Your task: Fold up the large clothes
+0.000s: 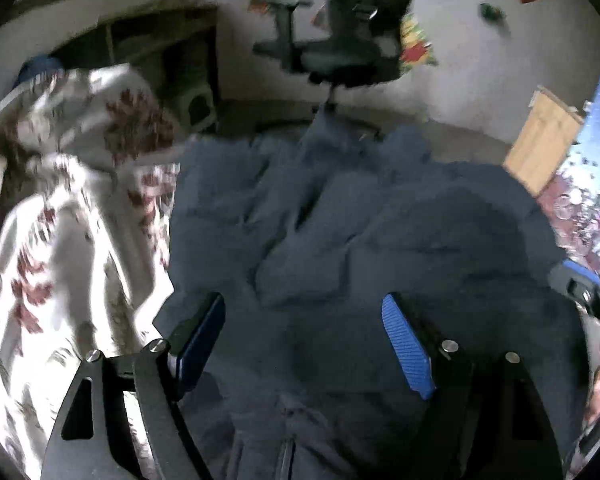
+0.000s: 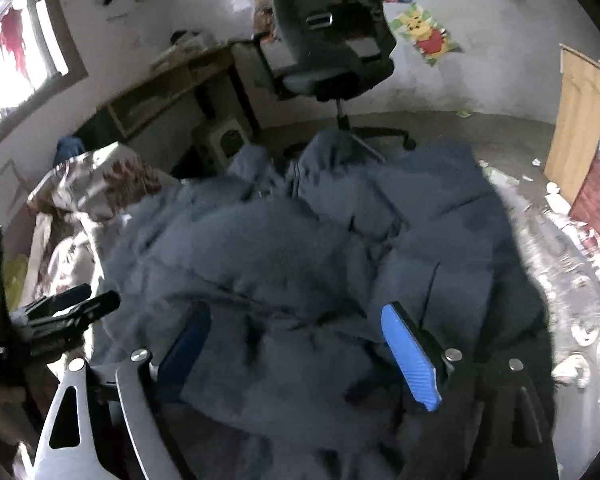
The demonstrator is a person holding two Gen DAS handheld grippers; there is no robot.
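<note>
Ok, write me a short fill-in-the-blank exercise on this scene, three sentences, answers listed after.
1. The large padded garment spread out under both grippers is dark ____ in colour.
2. The jaws of the left gripper and of the right gripper stand ____, with nothing clamped between their pads.
3. Beyond the garment, in front of the white wall, stands a black office ____ on a wheeled base.

Missing words: blue; open; chair

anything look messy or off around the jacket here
The dark blue puffy jacket lies rumpled, not flat, on the floral bedspread. Bits of white litter are scattered on the floor by the wooden board. Nothing looks damaged.
</note>
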